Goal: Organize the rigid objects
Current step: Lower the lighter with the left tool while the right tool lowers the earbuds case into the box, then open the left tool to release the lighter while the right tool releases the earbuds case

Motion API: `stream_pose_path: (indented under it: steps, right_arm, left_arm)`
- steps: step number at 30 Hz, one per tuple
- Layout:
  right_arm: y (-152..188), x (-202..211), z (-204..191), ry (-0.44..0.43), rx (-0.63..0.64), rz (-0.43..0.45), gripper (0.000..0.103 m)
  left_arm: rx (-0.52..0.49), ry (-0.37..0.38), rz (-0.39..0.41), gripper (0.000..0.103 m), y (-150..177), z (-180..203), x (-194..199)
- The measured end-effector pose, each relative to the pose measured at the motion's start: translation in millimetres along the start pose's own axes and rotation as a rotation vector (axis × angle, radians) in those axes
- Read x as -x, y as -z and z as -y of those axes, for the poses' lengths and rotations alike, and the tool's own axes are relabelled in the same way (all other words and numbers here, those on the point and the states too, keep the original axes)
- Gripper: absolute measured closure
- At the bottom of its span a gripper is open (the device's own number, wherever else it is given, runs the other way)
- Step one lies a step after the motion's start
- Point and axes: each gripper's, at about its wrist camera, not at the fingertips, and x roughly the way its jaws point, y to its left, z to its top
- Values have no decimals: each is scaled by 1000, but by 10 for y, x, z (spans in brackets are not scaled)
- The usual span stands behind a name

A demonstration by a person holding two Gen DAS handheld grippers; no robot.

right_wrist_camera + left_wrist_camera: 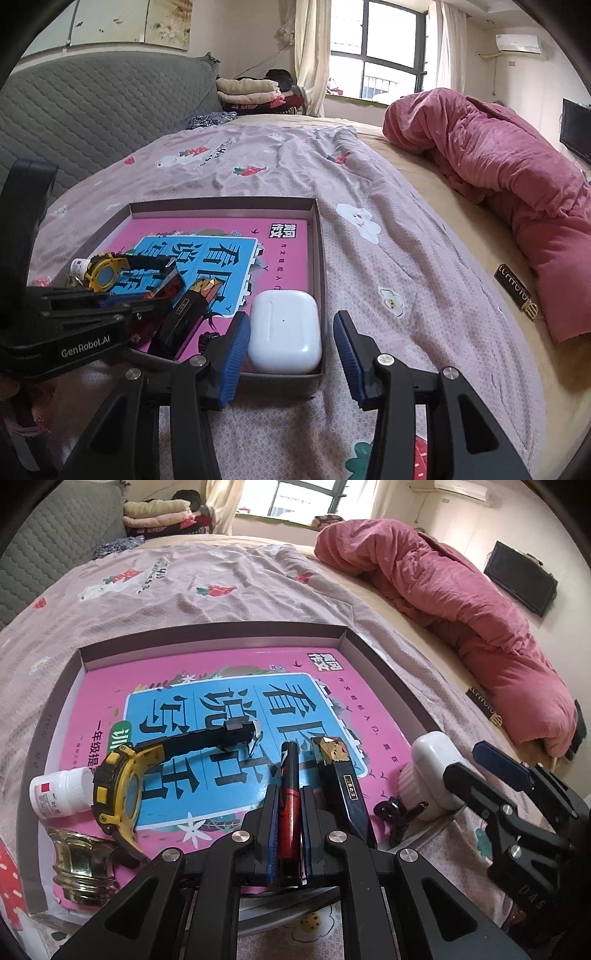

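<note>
Most items already in tray (343,635): watch (114,794), bottle (59,788), case (284,330). Left gripper (289,808) fingers clamped on pen (290,775) over tray, release left. Right gripper (291,343) fingers spread wide around case, empty.

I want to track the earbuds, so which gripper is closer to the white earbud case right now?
Right. The right gripper is open with the white earbud case between its fingers; the left gripper is off to the case's left, shut on the red pen.

You are looking at a glossy pink book cover (332,716) gleaming inside a matt cardboard tray (207,635). At the lower left of the left view, a shiny brass-looking piece (79,864) is glinting beside a smooth white plastic bottle (61,788). A glossy white plastic case (284,330) is shining against the woven, textured bedsheet (399,258).
</note>
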Motion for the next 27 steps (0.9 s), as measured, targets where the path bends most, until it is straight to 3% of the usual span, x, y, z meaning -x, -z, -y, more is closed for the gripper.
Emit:
stream_pose_path:
  steps: [4,8,20,23,27]
  right_arm:
    - [-14,14,31,2,-21,-3,56]
    - [-8,55,38,-4,-34,-7,56]
    - [-48,254,-43,-23,-13,15,52]
    - [-44,304,-61,-39,-27,18,51]
    - [-34,367,-119,-54,-37,18,51]
  left_arm:
    - [14,13,-3,89,5,7,10]
    - [7,3,-2,75,20,34,40]
    - [7,-5,43,73,70,43,332]
    - [16,-9,59,55,111,41,464]
    - [0,-40,73,50,173,55,624]
